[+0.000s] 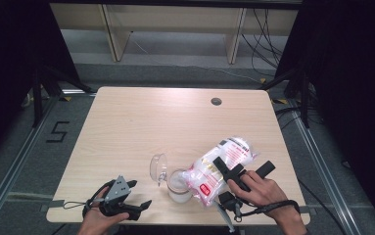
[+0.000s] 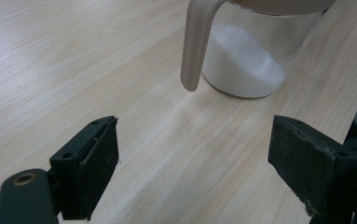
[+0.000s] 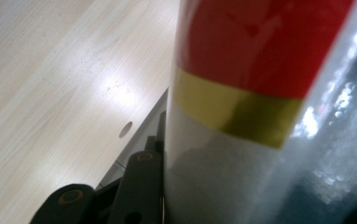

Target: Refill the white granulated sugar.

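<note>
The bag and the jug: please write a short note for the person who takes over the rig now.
Right gripper: shut on the bag, tilted with its low end at the jug.
Left gripper: open, holds nothing, resting near the table edge.
Done: white powder already lies in the jug; its lid stands open.
Left: probably finish pouring, put the bag down, close the lid.

This looks like a lab or test room, not a home. A plain wooden table (image 1: pixel 141 122) stands on a grey floor (image 1: pixel 175 49) with a black number five (image 1: pixel 58 132) taped on it. Black curtains (image 1: pixel 351 73) hang on both sides, metal rails (image 1: pixel 13 166) run along the floor, and cables (image 1: pixel 268 29) lie behind.
</note>
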`<action>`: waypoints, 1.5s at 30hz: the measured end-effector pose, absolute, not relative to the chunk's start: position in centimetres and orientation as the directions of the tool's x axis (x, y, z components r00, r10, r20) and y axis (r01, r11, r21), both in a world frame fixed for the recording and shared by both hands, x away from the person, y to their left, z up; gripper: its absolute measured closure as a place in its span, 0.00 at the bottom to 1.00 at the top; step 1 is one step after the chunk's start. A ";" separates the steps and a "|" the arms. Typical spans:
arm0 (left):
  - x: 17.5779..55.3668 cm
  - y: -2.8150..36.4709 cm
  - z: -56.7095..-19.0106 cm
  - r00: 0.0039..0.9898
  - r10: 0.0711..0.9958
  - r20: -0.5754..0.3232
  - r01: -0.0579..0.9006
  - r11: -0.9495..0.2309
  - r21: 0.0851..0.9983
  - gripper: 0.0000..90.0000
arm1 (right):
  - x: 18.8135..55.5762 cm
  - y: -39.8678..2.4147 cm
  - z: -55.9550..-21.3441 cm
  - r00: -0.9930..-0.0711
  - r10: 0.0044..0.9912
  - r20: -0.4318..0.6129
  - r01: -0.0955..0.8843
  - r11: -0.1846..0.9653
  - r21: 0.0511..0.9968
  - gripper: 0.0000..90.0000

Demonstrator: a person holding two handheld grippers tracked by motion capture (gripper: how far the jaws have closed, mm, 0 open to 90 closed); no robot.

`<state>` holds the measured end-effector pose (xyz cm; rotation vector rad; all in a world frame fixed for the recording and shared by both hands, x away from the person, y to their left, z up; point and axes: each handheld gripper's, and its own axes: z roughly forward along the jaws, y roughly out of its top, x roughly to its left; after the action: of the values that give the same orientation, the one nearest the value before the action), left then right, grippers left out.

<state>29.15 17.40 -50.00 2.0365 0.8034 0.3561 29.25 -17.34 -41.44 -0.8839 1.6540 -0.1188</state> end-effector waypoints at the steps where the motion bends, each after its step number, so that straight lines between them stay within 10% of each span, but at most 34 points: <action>1: 29.2 17.3 -50.0 0.748 0.662 -0.054 0.402 -0.387 0.830 0.18 | 29.2 -17.6 -41.7 -0.044 -0.556 -0.830 -0.468 0.746 -0.475 0.81; 45: 29.2 17.6 -49.9 0.749 0.663 -0.026 0.397 -0.416 0.818 0.18 | 29.6 -19.0 -42.0 -0.179 -0.362 -0.915 -0.512 0.829 -0.228 0.81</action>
<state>29.16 17.63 -49.94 2.0598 0.7966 0.3802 29.61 -18.97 -41.97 -0.6690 1.7927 0.1529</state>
